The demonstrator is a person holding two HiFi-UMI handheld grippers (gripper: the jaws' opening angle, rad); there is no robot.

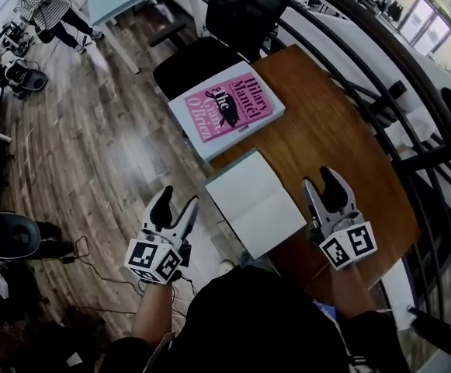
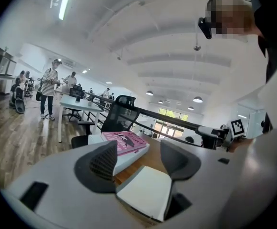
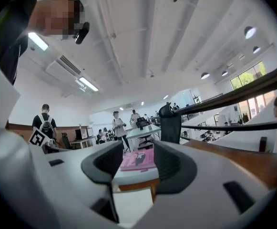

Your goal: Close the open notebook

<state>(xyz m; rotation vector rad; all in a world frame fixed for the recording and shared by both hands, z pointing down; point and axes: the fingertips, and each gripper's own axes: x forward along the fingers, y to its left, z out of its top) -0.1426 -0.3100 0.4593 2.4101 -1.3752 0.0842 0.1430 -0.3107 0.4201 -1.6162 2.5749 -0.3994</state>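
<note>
Notebook on wooden table, plank floor

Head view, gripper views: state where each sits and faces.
Head view: on the person's head, facing steeply down at table, white notebook, pink book; left gripper and right gripper show.
Left gripper view: on the left gripper, facing across notebook to book; its open jaws show.
Right gripper view: likewise, on the right gripper.
All share notebook and book.

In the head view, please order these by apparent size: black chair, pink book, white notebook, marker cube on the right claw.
Largest: black chair.
Then pink book and white notebook, which look about alike, so I do not rank them.
Smallest: marker cube.
</note>
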